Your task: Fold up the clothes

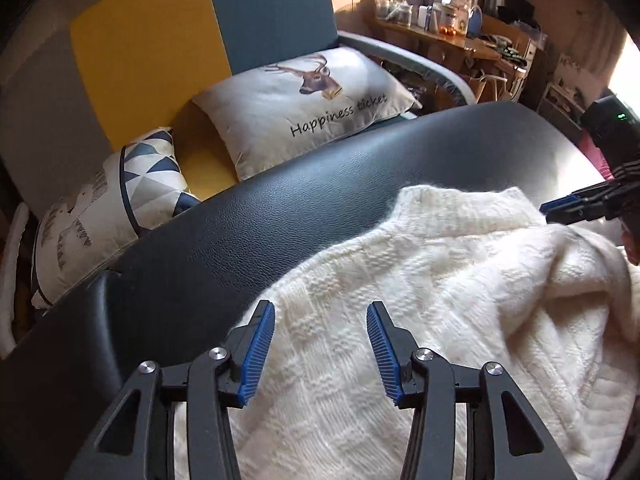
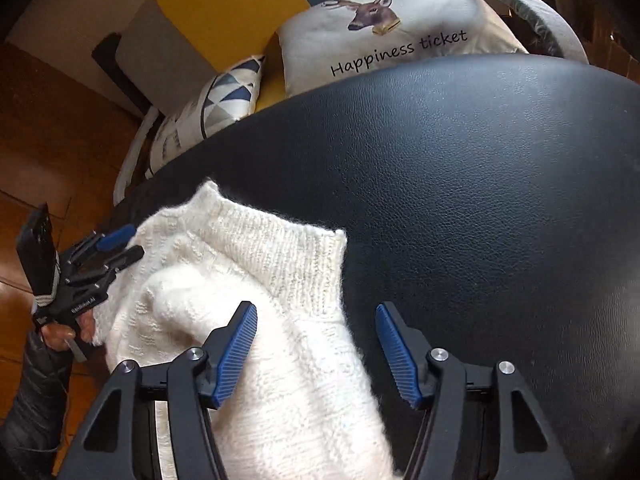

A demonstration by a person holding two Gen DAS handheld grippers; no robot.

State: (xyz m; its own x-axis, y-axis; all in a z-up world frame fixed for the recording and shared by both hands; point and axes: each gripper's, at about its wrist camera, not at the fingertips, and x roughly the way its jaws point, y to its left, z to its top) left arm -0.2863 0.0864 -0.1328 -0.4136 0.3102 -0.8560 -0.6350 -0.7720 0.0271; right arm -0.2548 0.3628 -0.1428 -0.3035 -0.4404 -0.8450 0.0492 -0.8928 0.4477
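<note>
- Mostly, a white knitted sweater (image 1: 420, 300) lay bunched on a black leather-textured table (image 1: 280, 216), covering its near part and leaving the far part bare.
- Its ribbed hem or collar edge (image 2: 280, 240) lay flat toward the middle of the table, while a thicker fold of the knit was heaped up behind it; which part of the garment that fold was could not be told.
- The left hand-held gripper (image 1: 320, 344) hovered over the sweater's left part with its blue-padded fingers spread wide and nothing between them.
- The right hand-held gripper (image 2: 316, 352) was likewise spread wide; its left finger stood over the knit and its right finger over bare table, and it clasped nothing.
- From the left wrist view, the right hand-held gripper showed at the far right edge, its blue tips close to the sweater's raised fold.
- From the right wrist view, the left hand-held gripper showed at the left edge by the sweater's side, gripped by a hand (image 2: 66, 330) in a dark puffy sleeve (image 2: 36, 400).
- Behind the table stood a sofa (image 1: 160, 48) in yellow, blue and grey, carrying a deer-print cushion (image 1: 304, 104) reading "Happiness ticket" and a triangle-patterned cushion (image 1: 148, 168).
- Farther back to the right, a wooden sideboard (image 1: 452, 40) held jars and bottles.
</note>
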